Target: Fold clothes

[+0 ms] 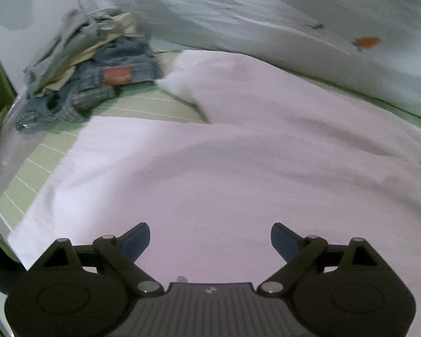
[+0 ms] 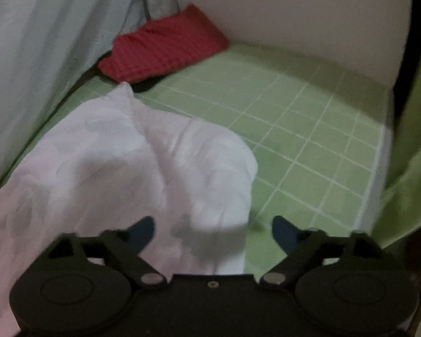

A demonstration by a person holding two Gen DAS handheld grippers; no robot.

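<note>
The white shirt (image 1: 224,154) lies spread on the green mat (image 1: 143,106), directly under and ahead of the left gripper (image 1: 210,238), whose jaws stand wide apart and hold nothing. The right gripper (image 2: 213,233) is also apart and empty; a bunched end of the shirt (image 2: 143,163) lies between its jaws and to their left. I judge the right gripper nearer to a graspable edge.

White garment (image 1: 238,174), faint pink cast. Mat (image 2: 308,129) light green, white grid lines. Folded cloth (image 2: 165,47) red, waffle-check texture. Clothes pile (image 1: 89,64): blue denim with orange-red patch, beige, grey.
</note>
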